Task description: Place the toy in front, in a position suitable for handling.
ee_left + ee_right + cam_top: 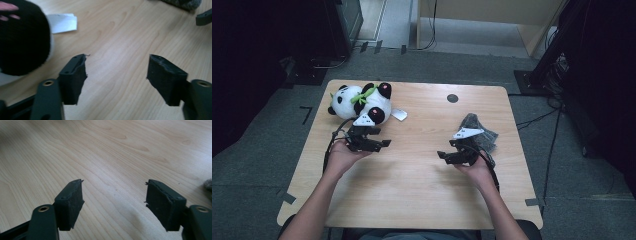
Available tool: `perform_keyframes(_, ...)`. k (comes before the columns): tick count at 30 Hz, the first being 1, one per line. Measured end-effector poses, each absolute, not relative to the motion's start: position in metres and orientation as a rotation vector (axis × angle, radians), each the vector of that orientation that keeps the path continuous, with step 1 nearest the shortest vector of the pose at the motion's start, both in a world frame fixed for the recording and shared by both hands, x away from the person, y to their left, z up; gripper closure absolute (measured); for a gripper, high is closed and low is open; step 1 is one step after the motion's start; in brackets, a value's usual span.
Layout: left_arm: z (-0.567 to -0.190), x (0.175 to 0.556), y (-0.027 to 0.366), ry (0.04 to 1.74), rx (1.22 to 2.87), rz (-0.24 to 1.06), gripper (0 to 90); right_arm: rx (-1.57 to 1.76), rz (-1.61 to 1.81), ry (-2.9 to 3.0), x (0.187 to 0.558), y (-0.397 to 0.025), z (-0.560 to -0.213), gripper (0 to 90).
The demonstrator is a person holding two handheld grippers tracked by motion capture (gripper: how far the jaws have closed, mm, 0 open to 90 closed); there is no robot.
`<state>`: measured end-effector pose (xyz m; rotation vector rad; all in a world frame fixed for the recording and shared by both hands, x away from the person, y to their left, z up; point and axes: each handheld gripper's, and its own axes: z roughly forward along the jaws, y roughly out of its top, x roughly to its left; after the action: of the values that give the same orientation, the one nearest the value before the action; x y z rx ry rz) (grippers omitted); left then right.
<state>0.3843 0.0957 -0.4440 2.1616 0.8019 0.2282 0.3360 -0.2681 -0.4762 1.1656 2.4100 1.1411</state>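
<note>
Left gripper (117,72) jaws wide, empty | right gripper (114,196) same | one panda toy (362,102) | one grey cloth (479,131)

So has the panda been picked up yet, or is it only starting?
Only starting, it seems. Nothing looks done: the panda plush toy lies on the table at the far left, the grey cloth at the right. In hand: the left gripper sits open beside the panda, the right gripper open near the cloth, both empty. Grasping anything is left.
</note>
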Motion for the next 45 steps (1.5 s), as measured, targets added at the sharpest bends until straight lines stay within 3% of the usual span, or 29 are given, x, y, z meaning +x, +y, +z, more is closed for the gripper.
perform_keyframes(45, -0.383, 0.464, 0.149, 0.958, 2.095, 0.359, 44.0, 1.161, 1.198, 2.372, 0.334, -0.27, -0.474, 41.1)
